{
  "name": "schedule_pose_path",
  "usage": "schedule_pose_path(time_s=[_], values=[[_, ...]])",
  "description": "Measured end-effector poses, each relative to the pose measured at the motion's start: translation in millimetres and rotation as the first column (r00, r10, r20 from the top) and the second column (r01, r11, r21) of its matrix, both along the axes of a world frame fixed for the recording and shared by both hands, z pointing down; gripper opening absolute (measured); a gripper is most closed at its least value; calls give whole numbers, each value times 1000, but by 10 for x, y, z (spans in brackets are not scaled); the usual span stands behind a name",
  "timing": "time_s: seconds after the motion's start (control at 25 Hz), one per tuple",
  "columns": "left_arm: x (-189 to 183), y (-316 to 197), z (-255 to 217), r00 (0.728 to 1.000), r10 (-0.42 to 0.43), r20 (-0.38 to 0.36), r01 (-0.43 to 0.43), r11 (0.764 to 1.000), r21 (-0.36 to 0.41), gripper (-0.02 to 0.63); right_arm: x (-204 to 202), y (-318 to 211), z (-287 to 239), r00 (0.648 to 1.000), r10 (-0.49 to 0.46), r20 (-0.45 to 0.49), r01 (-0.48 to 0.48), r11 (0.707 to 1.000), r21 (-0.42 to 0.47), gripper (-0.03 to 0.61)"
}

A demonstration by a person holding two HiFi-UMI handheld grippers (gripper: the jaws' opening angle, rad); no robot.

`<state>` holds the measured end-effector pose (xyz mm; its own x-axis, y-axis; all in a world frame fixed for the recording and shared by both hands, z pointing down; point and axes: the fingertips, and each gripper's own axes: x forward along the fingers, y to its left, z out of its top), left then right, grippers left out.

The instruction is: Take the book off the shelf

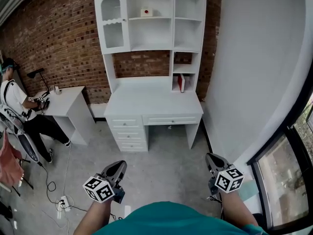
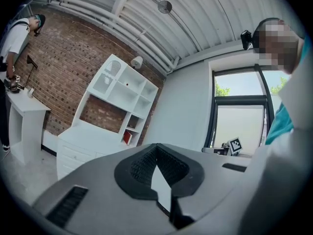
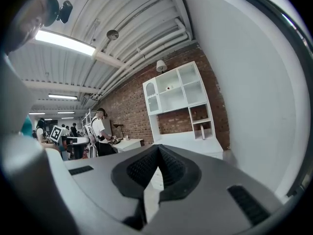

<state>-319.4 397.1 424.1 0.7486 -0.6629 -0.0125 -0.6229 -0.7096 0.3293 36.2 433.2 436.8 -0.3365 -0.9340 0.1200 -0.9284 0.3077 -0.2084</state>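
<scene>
A red book (image 1: 181,82) stands upright in the low right cubby of the white desk hutch (image 1: 151,18), just above the desktop (image 1: 146,99). It also shows as a red book (image 2: 128,137) in the left gripper view and as a thin upright book (image 3: 202,131) in the right gripper view. My left gripper (image 1: 119,164) and right gripper (image 1: 211,156) are held low over the floor, well short of the desk. Both point towards it. Each has its jaws shut with nothing between them, left gripper (image 2: 156,148) and right gripper (image 3: 158,148).
A small red-and-white box (image 1: 146,12) sits on an upper shelf. A small white table (image 1: 61,99) stands left of the desk, with a seated person (image 1: 19,106) beside it. A white wall (image 1: 254,72) and a window (image 1: 286,180) run along the right. A power strip (image 1: 62,202) lies on the floor.
</scene>
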Motion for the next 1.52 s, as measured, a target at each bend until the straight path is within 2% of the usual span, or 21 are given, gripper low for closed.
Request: schedule_pose_path(time_s=[0.44, 0.6, 0.92, 1.16, 1.52], values=[[605, -407, 3, 1000, -28, -9, 28, 999, -41, 11, 348, -379, -88, 1000, -17, -2, 17, 1000, 25, 21], [738, -612, 11, 999, -31, -9, 30, 998, -55, 11, 345, -612, -90, 1000, -28, 5, 28, 999, 16, 21], [930, -1066, 191, 1000, 15, -23, -16, 998, -63, 11, 248, -1085, 23, 998, -41, -50, 41, 999, -5, 21], [941, -1919, 267, 996, 80, -48, -83, 995, -63, 11, 102, -1856, 118, 997, -21, -73, 21, 1000, 0, 21], [942, -3594, 164, 982, 187, -28, -188, 980, -69, 11, -120, -3483, -11, 998, 24, -57, -23, 999, 24, 21]])
